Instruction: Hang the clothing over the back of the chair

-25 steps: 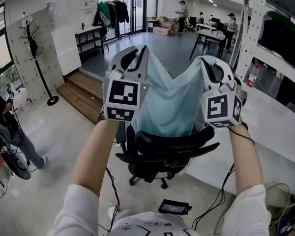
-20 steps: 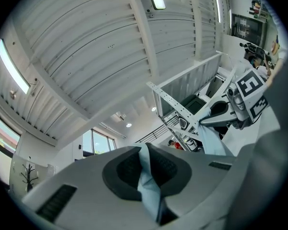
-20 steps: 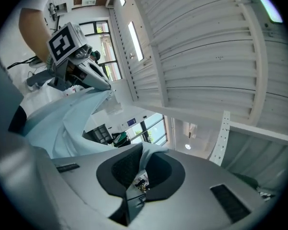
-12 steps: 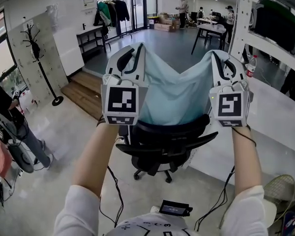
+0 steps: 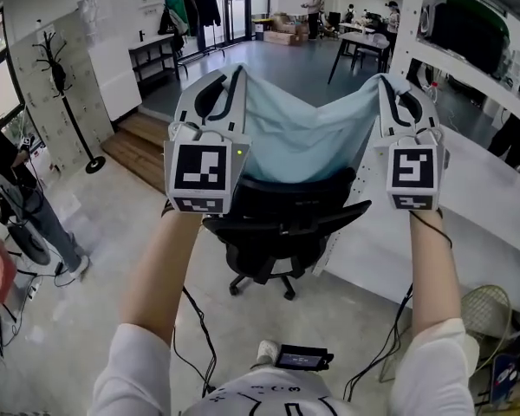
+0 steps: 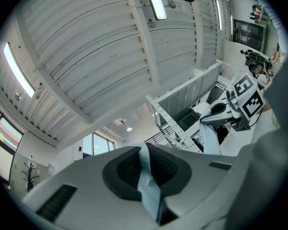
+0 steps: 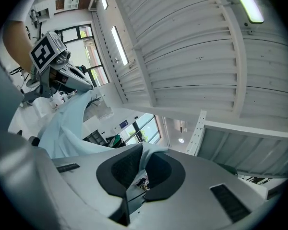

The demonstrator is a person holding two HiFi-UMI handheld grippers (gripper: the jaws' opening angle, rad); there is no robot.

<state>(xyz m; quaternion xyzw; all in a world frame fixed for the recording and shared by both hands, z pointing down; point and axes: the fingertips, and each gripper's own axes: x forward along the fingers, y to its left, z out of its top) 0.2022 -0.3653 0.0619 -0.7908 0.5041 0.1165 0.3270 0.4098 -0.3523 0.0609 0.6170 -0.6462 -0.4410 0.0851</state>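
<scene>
A light blue garment (image 5: 308, 141) hangs stretched between my two raised grippers. Its lower part drops behind the top of the black office chair's (image 5: 277, 219) backrest. My left gripper (image 5: 228, 83) is shut on the garment's left top corner, and my right gripper (image 5: 388, 89) is shut on the right top corner. In the left gripper view the cloth (image 6: 148, 186) is pinched between the dark pads (image 6: 127, 169), with the right gripper (image 6: 233, 110) across from it. In the right gripper view the cloth (image 7: 67, 123) runs from the shut jaws toward the left gripper (image 7: 55, 68).
A white counter (image 5: 494, 206) runs along the right, with a shelf frame (image 5: 407, 24) above it. A coat stand (image 5: 65, 102), a wooden step (image 5: 143, 150) and a clothes rack (image 5: 191, 7) are at the left and back. A person (image 5: 17, 198) stands at far left.
Both grippers have carried the stretched garment forward and spread it wider. The chair's backrest now stands directly under the cloth's lower edge.
</scene>
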